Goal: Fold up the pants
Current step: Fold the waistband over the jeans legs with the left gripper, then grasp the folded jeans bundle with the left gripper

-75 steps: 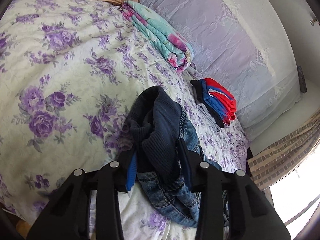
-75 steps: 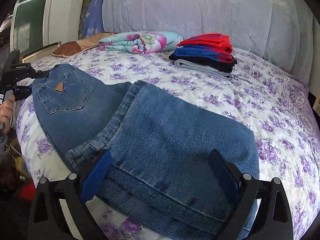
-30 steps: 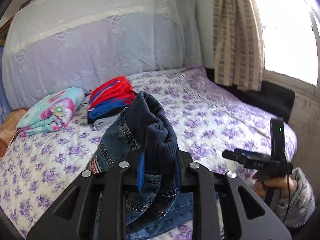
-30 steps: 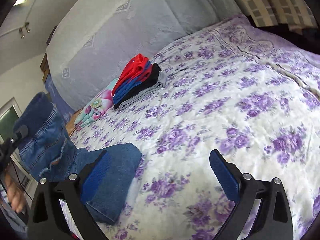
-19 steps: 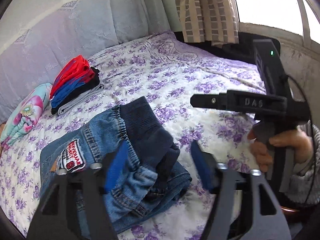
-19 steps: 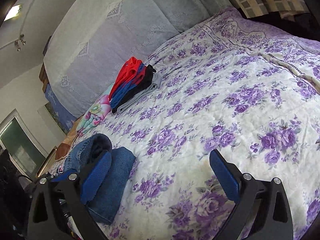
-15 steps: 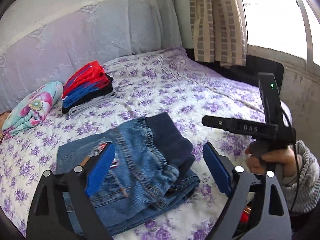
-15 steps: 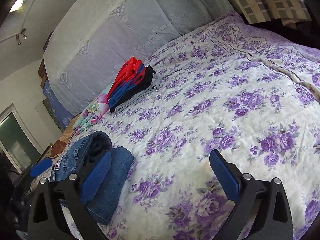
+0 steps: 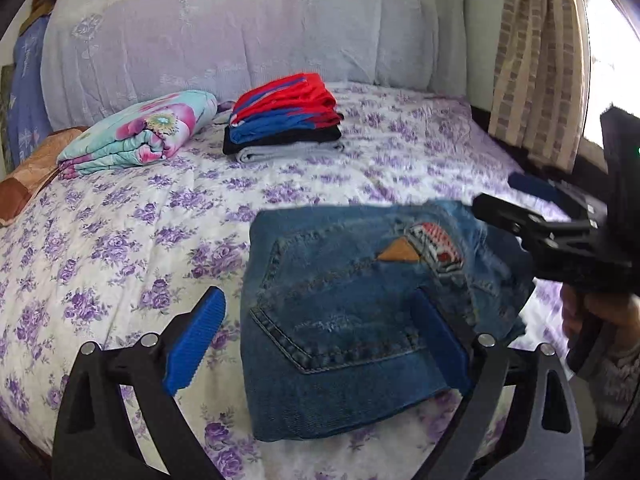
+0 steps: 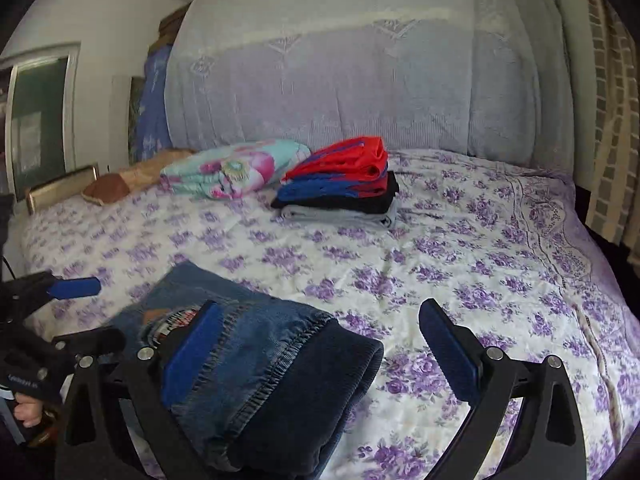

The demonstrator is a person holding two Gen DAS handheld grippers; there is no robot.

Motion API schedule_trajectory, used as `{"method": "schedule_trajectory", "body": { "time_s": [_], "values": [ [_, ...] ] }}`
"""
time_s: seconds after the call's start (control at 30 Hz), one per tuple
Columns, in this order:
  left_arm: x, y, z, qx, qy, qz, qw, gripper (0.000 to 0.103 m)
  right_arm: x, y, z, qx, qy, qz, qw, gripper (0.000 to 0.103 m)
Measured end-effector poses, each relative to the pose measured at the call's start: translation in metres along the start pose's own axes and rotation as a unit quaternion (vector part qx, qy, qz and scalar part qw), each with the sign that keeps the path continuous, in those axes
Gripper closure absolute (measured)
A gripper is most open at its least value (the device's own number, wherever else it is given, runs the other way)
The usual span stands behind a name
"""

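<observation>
The folded blue jeans [image 9: 360,312] lie flat near the bed's front edge, back pocket and patch facing up. My left gripper [image 9: 316,344] is open and empty, its fingers hovering over the jeans' near left part. In the right wrist view the jeans [image 10: 260,376] show their dark ribbed waistband end. My right gripper [image 10: 320,352] is open and empty, its left finger over the waistband end. The right gripper also shows in the left wrist view [image 9: 560,232] at the jeans' right side.
A stack of folded red, blue, black and grey clothes [image 9: 286,124] and a rolled floral blanket [image 9: 140,136] lie at the back of the bed, before the grey headboard cover [image 10: 360,60]. A curtain [image 9: 536,60] hangs at the right. The floral bedspread [image 10: 480,260] covers the bed.
My left gripper carried the jeans' waistband over, let go and opened. The jeans now lie folded flat. My right gripper has swung in beside the waistband end.
</observation>
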State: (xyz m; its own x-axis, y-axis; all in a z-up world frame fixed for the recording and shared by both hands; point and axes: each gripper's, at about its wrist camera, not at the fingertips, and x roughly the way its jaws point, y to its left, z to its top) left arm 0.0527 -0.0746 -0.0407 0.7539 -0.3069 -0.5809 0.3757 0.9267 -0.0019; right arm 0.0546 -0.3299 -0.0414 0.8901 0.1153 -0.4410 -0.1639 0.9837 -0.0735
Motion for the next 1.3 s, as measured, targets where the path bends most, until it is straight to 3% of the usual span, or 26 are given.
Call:
{"method": "schedule_trajectory", "body": {
  "time_s": [0.07,0.13,0.2,0.27,0.33,0.4,0.5,0.57,0.67,0.73,0.8,0.93,1.07,1.3],
  "values": [
    [0.024,-0.005,-0.017,0.022,0.017,0.021,0.9994,0.004,0.040,0.004,-0.018,-0.033,0.078,-0.009,0.996,0.004],
    [0.037,0.013,-0.029,-0.043,0.023,-0.024,0.9985,0.004,0.061,-0.016,-0.035,0.025,0.104,0.040,0.993,0.004],
    [0.045,0.033,-0.030,-0.111,0.059,-0.085,0.9885,0.004,0.067,-0.033,-0.039,0.082,0.123,0.091,0.985,0.004],
    [0.046,0.042,-0.030,-0.136,0.068,-0.117,0.9815,0.004,0.063,-0.032,-0.040,0.086,0.110,0.095,0.986,0.004],
    [0.036,0.047,-0.030,-0.149,0.057,-0.125,0.9792,0.004,0.045,-0.025,-0.036,0.069,0.078,0.080,0.991,0.004],
    [0.019,0.052,-0.026,-0.146,0.031,-0.109,0.9827,0.004,0.017,-0.018,-0.029,0.055,0.033,0.051,0.997,0.004],
    [-0.004,0.064,-0.014,-0.149,-0.014,-0.083,0.9852,0.005,-0.021,-0.005,-0.020,0.020,-0.013,0.059,0.998,0.004],
    [-0.003,0.070,-0.008,-0.150,-0.013,-0.070,0.9861,0.005,-0.028,0.008,-0.020,-0.016,-0.003,0.054,0.998,0.004],
    [0.027,0.064,-0.017,-0.131,0.039,-0.035,0.9900,0.004,0.001,0.020,-0.046,-0.060,0.081,0.012,0.995,0.004],
    [0.041,0.064,-0.032,-0.137,0.045,-0.032,0.9890,0.004,0.018,-0.003,-0.068,0.027,0.097,0.067,0.993,0.004],
    [0.036,0.068,-0.033,-0.157,0.047,-0.045,0.9854,0.004,0.027,-0.024,-0.077,0.115,0.118,0.125,0.978,0.004],
    [0.014,0.054,-0.025,-0.094,0.011,0.014,0.9954,0.004,0.023,-0.031,-0.084,0.143,0.097,0.163,0.971,0.004],
    [-0.003,0.046,-0.022,-0.054,-0.019,0.077,0.9954,0.004,0.020,-0.046,-0.089,0.187,0.080,0.217,0.955,0.004],
    [-0.014,0.064,-0.020,-0.071,-0.022,0.119,0.9901,0.004,0.010,-0.055,-0.093,0.209,0.048,0.241,0.947,0.004]
  ]
}}
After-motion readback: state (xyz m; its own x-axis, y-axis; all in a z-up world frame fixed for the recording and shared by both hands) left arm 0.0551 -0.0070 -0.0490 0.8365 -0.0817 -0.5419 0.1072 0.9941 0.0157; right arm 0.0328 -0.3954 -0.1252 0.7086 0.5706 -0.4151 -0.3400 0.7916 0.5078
